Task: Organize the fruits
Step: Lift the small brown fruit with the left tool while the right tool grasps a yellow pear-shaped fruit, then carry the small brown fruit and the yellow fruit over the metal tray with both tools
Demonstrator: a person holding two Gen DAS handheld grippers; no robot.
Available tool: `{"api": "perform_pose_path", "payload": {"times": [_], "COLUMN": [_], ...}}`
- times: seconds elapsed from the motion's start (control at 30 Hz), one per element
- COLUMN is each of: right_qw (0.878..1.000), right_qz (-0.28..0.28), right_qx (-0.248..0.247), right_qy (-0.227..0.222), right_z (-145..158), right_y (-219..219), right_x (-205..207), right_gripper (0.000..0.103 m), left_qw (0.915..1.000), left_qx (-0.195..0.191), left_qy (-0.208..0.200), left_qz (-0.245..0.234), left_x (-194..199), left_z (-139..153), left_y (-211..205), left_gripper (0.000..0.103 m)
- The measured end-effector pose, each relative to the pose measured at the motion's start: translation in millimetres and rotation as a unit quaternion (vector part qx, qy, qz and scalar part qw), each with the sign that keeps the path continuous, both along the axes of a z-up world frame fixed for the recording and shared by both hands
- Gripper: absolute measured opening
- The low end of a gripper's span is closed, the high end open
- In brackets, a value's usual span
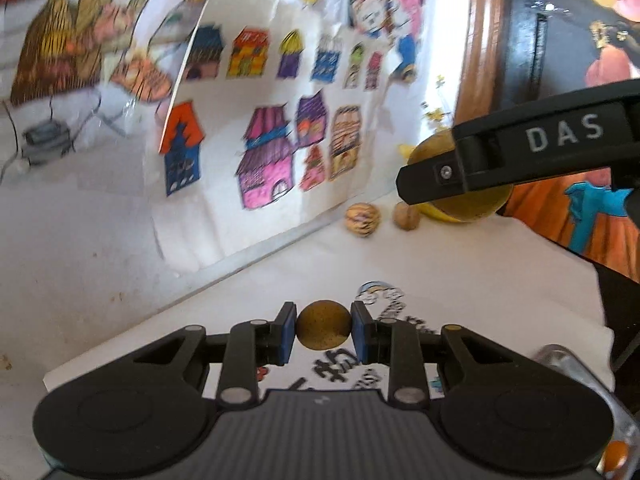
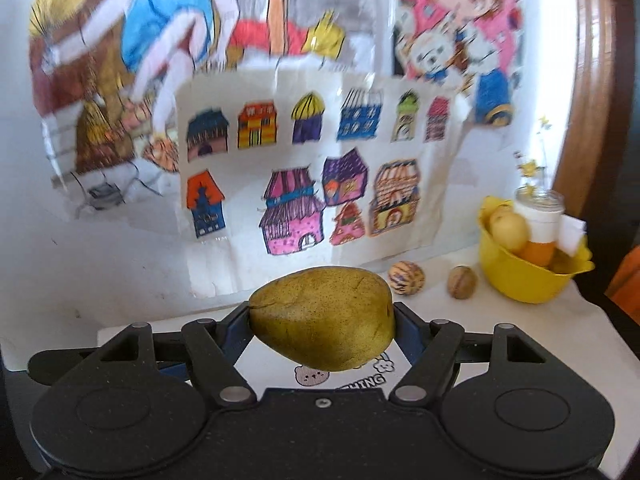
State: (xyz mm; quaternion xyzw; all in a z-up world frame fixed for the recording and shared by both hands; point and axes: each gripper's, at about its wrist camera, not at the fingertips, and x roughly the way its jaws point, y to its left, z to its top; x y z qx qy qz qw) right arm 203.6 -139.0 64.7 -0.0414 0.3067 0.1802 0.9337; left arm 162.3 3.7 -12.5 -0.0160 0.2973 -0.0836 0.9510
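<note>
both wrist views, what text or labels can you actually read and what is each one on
"DAS": white letters on the side of the right tongs, seen in the left wrist view.
"HING": end of a black word on the white printed cloth, its start hidden behind the pear.
Large black characters on the same cloth under the left tongs: blurred and partly hidden, unreadable.
Drawings on the wall: no readable text.
</note>
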Motion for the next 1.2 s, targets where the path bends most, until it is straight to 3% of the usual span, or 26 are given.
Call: {"api": "perform_pose_path", "payload": {"times": [0.37,0.63,1.2], "right_qw": [0.998,0.996,0.992], "right_qz": [-0.032,-0.054,-0.095], "right_qx": [0.03,0.041,0.061], "right_qy": [-0.041,-0.064,-0.05], "right_z": [37.6,50.3,22.9], "right_y": [-51.7,-87.2,-138.7], "right_x": [-78.4,-126.4,-160.9], "right_gripper": [0.074,0.074,0.074], "left_qw": [0.9992,0.9983,0.9975], "left_qx": [0.005,0.007,0.014], "left_qy": [-0.027,-0.029,0.017], "left_qz": [-0.029,-0.05,-0.067], "left_x": [-41.4,-64.1,-76.6], "left_z": [31.4,37.7,12.2], "left_y": [-41.2,-73.4,-104.1], "left_gripper": [0.032,0.032,0.032]}}
